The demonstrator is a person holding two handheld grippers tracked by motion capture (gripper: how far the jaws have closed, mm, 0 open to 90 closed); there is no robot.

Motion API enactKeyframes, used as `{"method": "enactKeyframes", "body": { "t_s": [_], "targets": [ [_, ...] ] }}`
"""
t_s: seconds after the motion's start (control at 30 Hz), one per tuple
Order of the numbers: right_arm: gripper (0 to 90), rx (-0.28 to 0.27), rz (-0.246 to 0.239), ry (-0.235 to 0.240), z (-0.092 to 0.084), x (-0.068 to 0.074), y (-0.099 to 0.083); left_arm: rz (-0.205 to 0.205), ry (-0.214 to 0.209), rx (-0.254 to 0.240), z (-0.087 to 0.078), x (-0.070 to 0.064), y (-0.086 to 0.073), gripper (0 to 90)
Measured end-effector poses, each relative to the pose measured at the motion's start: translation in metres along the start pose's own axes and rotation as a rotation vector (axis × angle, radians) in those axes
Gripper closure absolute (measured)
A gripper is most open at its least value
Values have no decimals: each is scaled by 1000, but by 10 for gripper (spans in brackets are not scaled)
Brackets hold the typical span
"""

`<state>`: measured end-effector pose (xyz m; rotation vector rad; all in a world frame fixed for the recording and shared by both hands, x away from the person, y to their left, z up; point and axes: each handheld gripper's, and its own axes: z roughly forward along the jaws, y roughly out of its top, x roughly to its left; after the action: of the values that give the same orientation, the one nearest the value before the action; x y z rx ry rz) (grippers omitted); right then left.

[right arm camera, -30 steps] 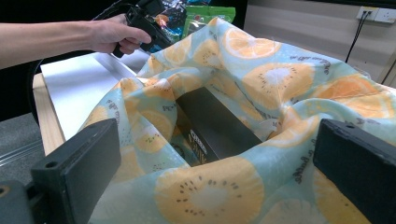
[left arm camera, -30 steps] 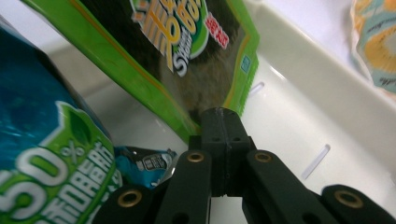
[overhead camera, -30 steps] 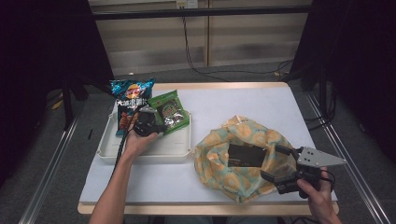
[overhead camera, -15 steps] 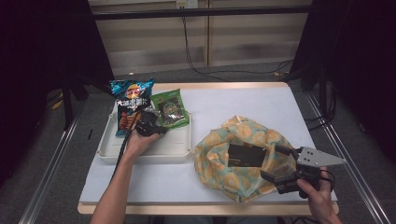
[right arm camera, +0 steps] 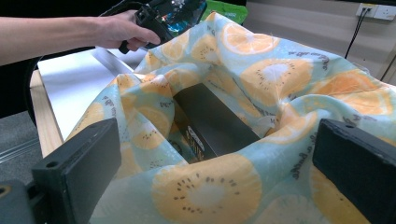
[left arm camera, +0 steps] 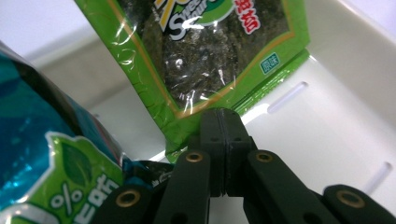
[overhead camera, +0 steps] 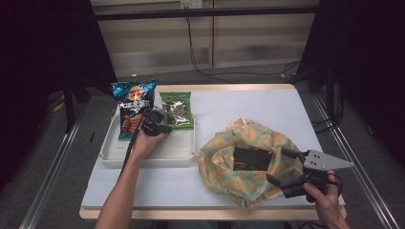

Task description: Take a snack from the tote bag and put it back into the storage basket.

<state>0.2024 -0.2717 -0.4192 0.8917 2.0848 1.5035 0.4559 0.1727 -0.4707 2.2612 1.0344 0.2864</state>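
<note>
Fingers of your left gripper are pressed together, pinching the lower corner of the green seaweed packet; the film looks caught between the pads, though the contact itself is hidden behind the tips. Your right gripper has its fingers spread wide, with nothing between them, sitting at the near edge of the fruit-print bag.

Taking the white tray as reference: the seaweed packet lies across the tray's far rim, lower part inside. The blue chip bag leans on the same rim just left of it, untouched. The fruit-print bag sits to the right of the tray on the white tabletop, mouth open upward. A dark box is already inside it.

Progress, as I read it: one item packed, the second gripped but not yet lifted clear of the tray, a third waiting. Left to do: carry the seaweed packet right from the tray and drop it in beside the box, then likely the chips. You may want the right gripper on the bag's rim to hold the mouth open.
</note>
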Motion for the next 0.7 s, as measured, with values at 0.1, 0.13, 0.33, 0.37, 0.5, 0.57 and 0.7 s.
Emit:
{"method": "enactKeyframes", "body": {
  "t_s": [0.1, 0.13, 0.33, 0.37, 0.5, 0.57, 0.7],
  "targets": [
    [7, -2, -7, 0, 0, 1, 0, -1, -28, -9, 0, -4, -1, 867],
    [8, -4, -4, -2, -1, 1, 0, -3, -18, -15, 0, -6, -1, 868],
    [26, 2, -1, -8, -2, 1, 1, 10, -79, -70, -13, -16, 0, 850],
    [33, 1, -1, -7, -1, 1, 2, 20, -84, -70, -15, -18, 0, 839],
    [81, 3, -9, 6, -2, 2, 3, 60, -109, -111, -30, -28, 1, 811],
    [89, 8, -5, 9, -2, 2, 4, 71, -130, -131, -36, -32, 0, 790],
    [129, 12, 4, 21, -2, 2, 8, 86, -161, -179, -52, -42, -5, 765]
  ]
}}
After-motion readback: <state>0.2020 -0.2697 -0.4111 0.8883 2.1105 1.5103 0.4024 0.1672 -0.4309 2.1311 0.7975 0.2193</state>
